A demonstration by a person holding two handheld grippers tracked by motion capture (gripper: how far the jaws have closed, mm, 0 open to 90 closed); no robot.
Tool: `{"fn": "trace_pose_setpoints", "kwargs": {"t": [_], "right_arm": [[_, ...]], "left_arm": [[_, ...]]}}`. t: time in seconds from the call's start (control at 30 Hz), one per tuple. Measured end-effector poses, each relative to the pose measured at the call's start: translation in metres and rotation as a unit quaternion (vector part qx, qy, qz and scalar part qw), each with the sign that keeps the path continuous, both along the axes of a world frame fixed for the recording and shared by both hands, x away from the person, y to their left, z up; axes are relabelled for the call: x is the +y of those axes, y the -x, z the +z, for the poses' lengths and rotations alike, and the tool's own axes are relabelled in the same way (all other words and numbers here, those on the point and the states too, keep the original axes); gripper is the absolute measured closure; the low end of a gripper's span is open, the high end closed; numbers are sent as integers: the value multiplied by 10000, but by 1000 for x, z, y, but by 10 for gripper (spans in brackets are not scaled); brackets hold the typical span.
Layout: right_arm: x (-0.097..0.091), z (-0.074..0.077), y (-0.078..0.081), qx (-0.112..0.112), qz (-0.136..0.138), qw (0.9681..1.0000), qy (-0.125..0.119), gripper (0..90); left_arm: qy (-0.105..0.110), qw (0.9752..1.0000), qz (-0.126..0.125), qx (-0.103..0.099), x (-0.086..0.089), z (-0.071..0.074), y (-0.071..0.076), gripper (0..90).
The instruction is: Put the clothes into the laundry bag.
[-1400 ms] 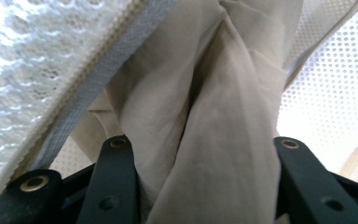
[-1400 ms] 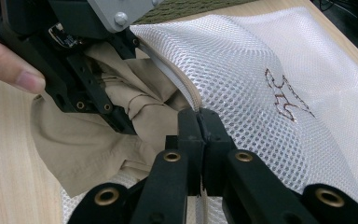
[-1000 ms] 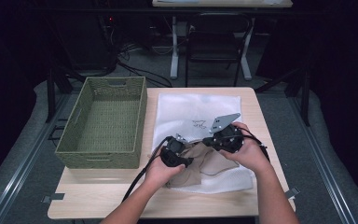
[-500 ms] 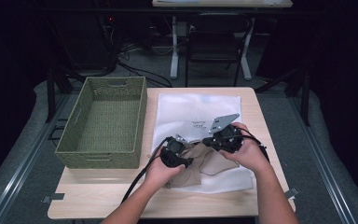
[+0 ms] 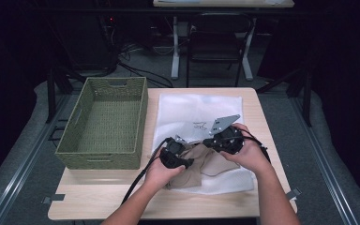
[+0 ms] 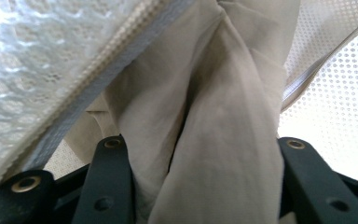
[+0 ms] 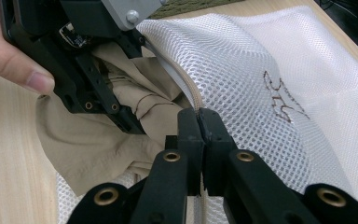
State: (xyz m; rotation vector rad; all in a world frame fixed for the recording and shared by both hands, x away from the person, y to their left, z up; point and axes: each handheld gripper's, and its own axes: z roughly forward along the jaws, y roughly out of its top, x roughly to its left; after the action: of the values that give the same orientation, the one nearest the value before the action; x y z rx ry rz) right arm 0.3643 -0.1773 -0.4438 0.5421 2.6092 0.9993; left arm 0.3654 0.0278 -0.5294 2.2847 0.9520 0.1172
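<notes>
The right gripper [image 7: 199,122] was pinched tight on the zipper edge [image 7: 196,103] of the white mesh bag [image 7: 279,60], jaws pressed together on it. The left gripper [image 5: 188,161] had a bunched fold of the tan garment [image 6: 223,140] sitting between its jaws, which had just been opening a bit, so the cloth looked loosely bracketed rather than squeezed. The garment lay half in the bag's mouth, spilling onto the wooden table [image 5: 98,197]. A green woven basket [image 5: 104,123] sat just left of the bag.
</notes>
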Motion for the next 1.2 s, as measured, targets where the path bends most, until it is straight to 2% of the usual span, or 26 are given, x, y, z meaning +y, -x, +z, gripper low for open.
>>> {"fn": "trace_pose_setpoints", "kwargs": {"t": [0.13,0.5,0.73,0.8,1.0,1.2], "right_arm": [[-2,2,0,-9,42,9999,-91,900],[-3,0,-1,14,-9,10000,-75,900],[-2,0,0,5,-4,10000,-75,898],[-2,0,0,7,-5,10000,-78,893],[4,-3,1,64,123,9999,-47,825],[13,-10,2,125,204,9997,76,771]], "left_arm": [[0,10000,19,-31,3,1,1,526],[43,10000,22,-45,10,3,4,510],[-68,9994,95,-315,13,6,6,484],[-33,9997,49,-236,14,6,6,493],[17,9997,38,-222,13,7,6,505],[-60,9998,58,-204,12,8,6,500]]}}
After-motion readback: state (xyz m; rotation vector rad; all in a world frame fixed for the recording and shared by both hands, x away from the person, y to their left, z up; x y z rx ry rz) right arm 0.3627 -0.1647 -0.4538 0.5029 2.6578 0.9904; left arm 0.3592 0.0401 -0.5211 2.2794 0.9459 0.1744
